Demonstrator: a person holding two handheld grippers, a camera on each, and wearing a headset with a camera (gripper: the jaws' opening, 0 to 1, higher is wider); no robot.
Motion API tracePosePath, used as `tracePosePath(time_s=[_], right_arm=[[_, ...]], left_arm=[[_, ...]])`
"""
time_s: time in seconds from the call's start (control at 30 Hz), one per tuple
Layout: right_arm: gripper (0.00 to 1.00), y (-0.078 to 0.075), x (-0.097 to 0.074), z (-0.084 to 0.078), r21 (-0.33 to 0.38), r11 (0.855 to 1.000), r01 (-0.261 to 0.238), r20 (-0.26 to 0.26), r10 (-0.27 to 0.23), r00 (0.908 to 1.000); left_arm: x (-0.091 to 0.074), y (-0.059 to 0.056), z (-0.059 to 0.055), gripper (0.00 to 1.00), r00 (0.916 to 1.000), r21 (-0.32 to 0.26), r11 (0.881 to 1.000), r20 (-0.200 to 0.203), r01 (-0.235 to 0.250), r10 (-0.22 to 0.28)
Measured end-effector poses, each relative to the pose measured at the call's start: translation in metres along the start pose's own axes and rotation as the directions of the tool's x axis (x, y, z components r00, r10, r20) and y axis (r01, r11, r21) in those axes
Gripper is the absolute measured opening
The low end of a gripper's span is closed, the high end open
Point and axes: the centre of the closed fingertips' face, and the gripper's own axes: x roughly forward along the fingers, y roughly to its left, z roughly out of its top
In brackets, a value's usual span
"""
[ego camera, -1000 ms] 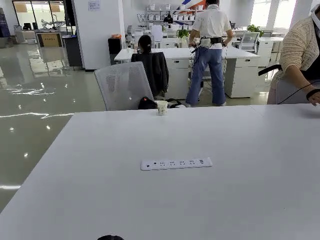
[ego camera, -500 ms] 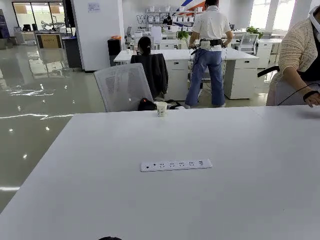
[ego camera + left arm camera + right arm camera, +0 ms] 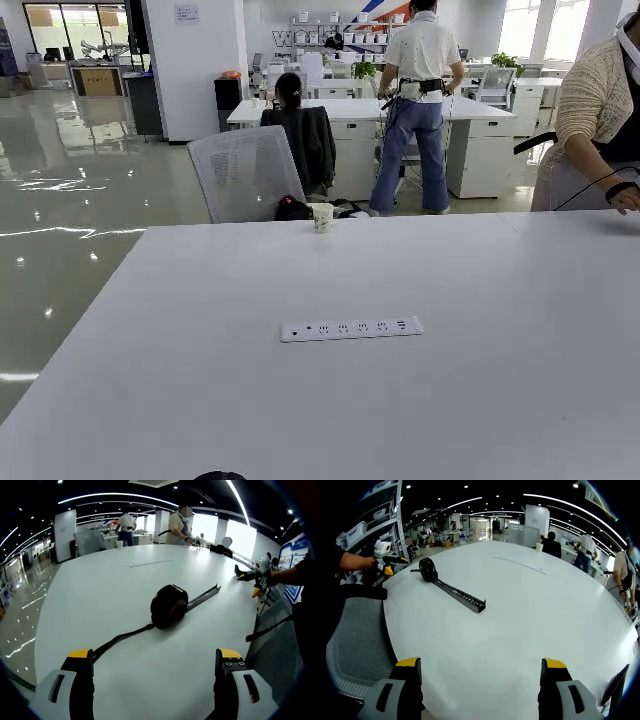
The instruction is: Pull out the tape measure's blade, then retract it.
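White table (image 3: 100,587), tape measure (image 3: 169,606) beyond fingers (image 3: 80,687)

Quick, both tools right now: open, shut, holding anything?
Left tool: open, holding nothing; the tape measure lies ahead, apart from it.
Right tool: open, holding nothing.

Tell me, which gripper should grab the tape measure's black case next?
Left, probably. The case lies straight ahead of the open left gripper, its strap trailing toward it. From the right gripper the case is far off, beyond the pulled-out blade.
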Motion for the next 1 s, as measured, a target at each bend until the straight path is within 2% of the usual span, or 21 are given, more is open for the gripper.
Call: tracePosePath(time_s=[0.07,0.2,0.27,0.37,0.5,0.6,0.73,0.87,1.0], right_arm=[[0.99,-0.002,0.000,0.006,-0.005,1.000,-0.013,0.011,0.013,0.9999],[0.99,-0.008,0.001,0.014,-0.039,0.999,-0.016,-0.006,0.016,0.9999],[0.99,-0.011,0.002,0.017,-0.062,0.998,-0.019,-0.010,0.018,0.9998],[0.99,-0.014,0.003,0.022,-0.076,0.997,-0.023,-0.015,0.022,0.9997],[0.99,-0.016,0.005,0.032,-0.098,0.995,-0.035,-0.014,0.034,0.9993],[0.99,-0.016,0.007,0.040,-0.145,0.988,-0.044,-0.008,0.043,0.9990],[0.99,-0.019,0.010,0.043,-0.172,0.984,-0.054,-0.029,0.050,0.9983],[0.99,-0.020,0.013,0.047,-0.191,0.979,-0.071,-0.043,0.063,0.9970],[0.99,-0.020,0.016,0.050,-0.207,0.974,-0.088,-0.056,0.078,0.9954]], left_arm=[[0.003,-0.001,0.002,0.99,1.0000,0.001,1.000,0.000,0.002,-0.002],[0.007,-0.001,0.008,0.99,0.9998,0.035,0.999,0.005,-0.021,0.021],[0.010,-0.005,0.009,0.99,1.0000,0.007,1.000,-0.005,-0.007,0.007],[0.013,-0.007,0.009,0.99,0.9999,0.004,1.000,-0.014,-0.006,0.006],[0.018,-0.014,0.012,0.99,0.9999,0.001,1.000,-0.013,-0.006,0.006],[0.023,-0.022,0.015,0.99,0.9999,-0.009,1.000,-0.009,0.008,-0.008],[0.028,-0.028,0.021,0.99,1.0000,-0.015,1.000,-0.002,0.007,-0.007],[0.036,-0.034,0.027,0.99,1.0000,0.004,1.000,0.003,0.003,-0.003],[0.045,-0.042,0.030,0.99,0.9998,0.014,1.000,-0.011,0.016,-0.016]])
